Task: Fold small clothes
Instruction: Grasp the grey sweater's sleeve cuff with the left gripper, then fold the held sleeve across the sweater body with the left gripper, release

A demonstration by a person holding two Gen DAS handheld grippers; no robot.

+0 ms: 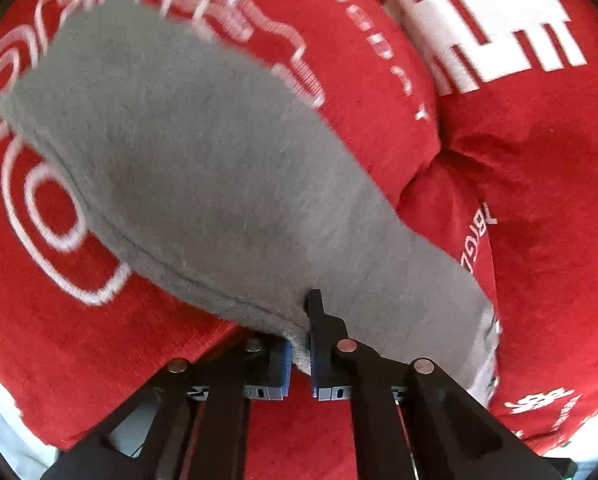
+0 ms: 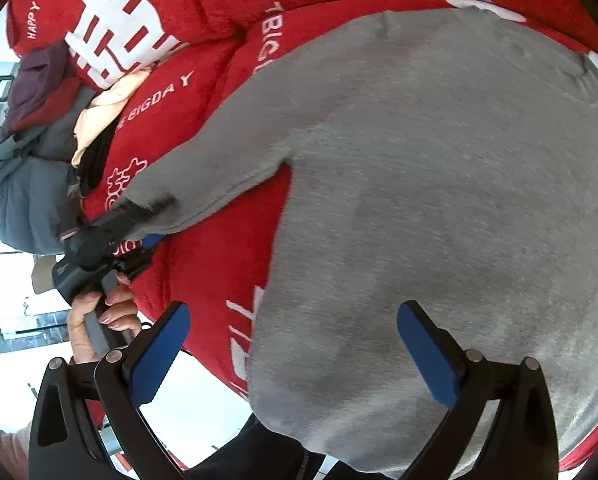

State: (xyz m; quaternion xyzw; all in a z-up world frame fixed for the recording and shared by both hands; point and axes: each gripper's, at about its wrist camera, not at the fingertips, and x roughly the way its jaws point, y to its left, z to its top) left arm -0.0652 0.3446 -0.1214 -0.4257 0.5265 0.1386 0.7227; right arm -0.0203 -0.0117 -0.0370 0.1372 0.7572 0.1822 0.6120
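grey garment [image 2: 439,200], one red blanket [image 2: 227,8]

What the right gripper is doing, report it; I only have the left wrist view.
Observer: The right gripper is open, its blue pads wide apart over the body of the grey garment, gripping nothing.
Operator: Now tell me which part my left gripper has clamped.
Observer: The left gripper is shut on the end of a sleeve, which reaches out from the body across the red blanket.
Operator: Name whatever else lies nearby.
Observer: A pile of other clothes sits beyond the left gripper, at the blanket's edge.
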